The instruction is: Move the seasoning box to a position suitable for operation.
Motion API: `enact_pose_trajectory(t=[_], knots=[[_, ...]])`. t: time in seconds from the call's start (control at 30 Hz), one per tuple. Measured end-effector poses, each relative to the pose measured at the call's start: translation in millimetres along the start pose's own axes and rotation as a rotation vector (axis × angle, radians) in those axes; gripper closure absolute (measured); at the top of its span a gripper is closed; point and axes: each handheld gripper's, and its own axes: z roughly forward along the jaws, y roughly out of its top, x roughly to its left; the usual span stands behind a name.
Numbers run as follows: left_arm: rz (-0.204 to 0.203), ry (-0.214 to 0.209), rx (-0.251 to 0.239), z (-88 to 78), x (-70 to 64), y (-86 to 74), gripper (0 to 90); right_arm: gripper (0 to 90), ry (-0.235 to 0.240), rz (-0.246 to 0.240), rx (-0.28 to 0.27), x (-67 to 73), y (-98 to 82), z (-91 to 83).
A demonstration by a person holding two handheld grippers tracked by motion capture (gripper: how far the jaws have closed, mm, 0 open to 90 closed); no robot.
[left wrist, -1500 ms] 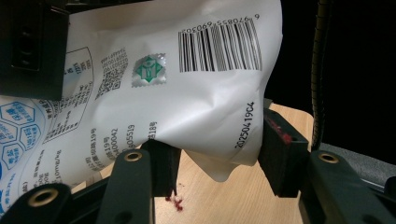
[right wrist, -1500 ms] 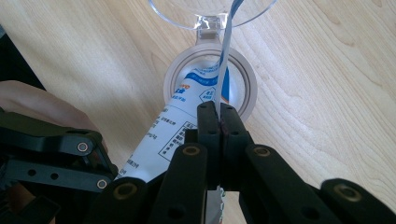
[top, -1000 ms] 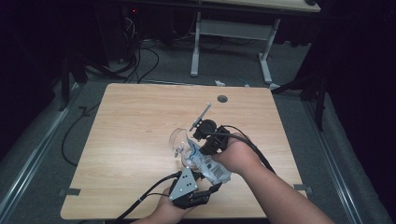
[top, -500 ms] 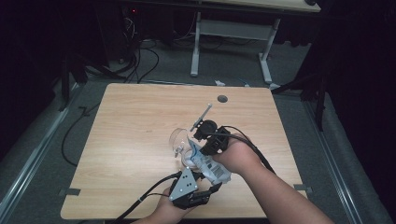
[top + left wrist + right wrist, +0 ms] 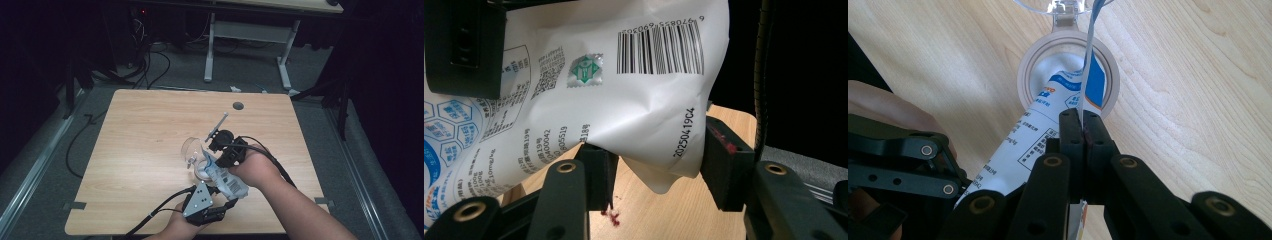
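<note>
Near the table's [image 5: 135,150] front edge, both grippers grasp the bag: left [image 5: 651,165] its bottom, right [image 5: 1081,127] its strip, above the cup [image 5: 1068,75].

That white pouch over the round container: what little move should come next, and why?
Probably tip the pouch steeper. Its torn top already sits in the container's mouth, the left gripper holds its bottom end, and the right gripper pinches a thin edge strip.

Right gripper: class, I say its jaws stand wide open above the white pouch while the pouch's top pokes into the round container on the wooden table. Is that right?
Not quite. The right gripper's jaws are shut, pinching a thin edge of the white pouch, as the right gripper view shows. The rest holds: the pouch's top pokes into the round container on the wooden table.
</note>
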Motion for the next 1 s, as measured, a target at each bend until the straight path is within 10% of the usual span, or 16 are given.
enact_pose_trajectory(t=[1.0], knots=[[0.024,0.011,0.041,4.1,-0.2,-13.9,53.3,89.5,0.016,0.019,0.001,1.0,-4.4,3.1]])
